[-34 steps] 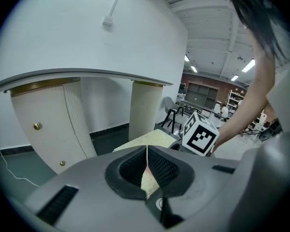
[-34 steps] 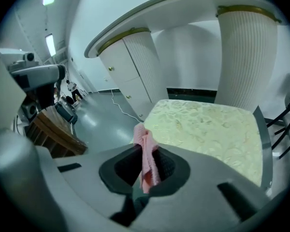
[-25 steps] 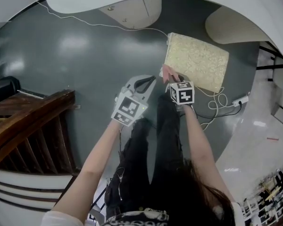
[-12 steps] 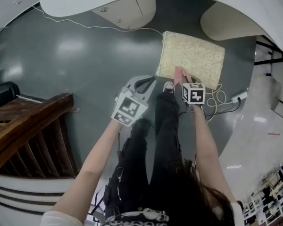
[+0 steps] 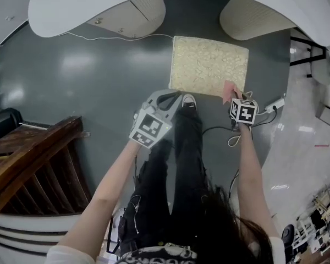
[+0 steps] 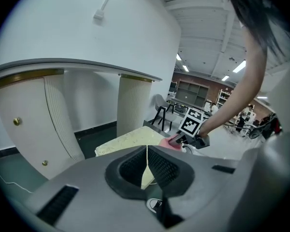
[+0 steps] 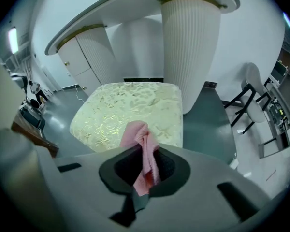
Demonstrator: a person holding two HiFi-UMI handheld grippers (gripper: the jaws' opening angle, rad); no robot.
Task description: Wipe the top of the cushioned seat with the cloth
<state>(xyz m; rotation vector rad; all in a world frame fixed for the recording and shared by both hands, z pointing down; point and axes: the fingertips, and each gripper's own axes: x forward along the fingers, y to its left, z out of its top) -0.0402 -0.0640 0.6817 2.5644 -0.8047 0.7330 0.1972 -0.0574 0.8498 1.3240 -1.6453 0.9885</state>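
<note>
A glossy dark grey floor (image 5: 82,81) spreads underfoot, catching soft patches of light. Over it curves a broad white counter top (image 5: 88,4), carried on a cream ribbed cabinet with small knobs (image 5: 133,12) and a cream fluted round column (image 7: 191,42). A thin white cable (image 5: 107,36) trails across the floor. To one side stands a dark brown wooden banister (image 5: 33,153). Farther off are a grey chair on black legs (image 7: 251,81) and bright ceiling strip lights (image 6: 239,66).

The cushioned seat (image 5: 209,65) stands on the floor (image 5: 88,76). The cloth (image 5: 229,90), in the right hand-held gripper (image 5: 232,95), is at its near right corner; the left hand-held gripper (image 5: 169,97) is off its near left corner.
</note>
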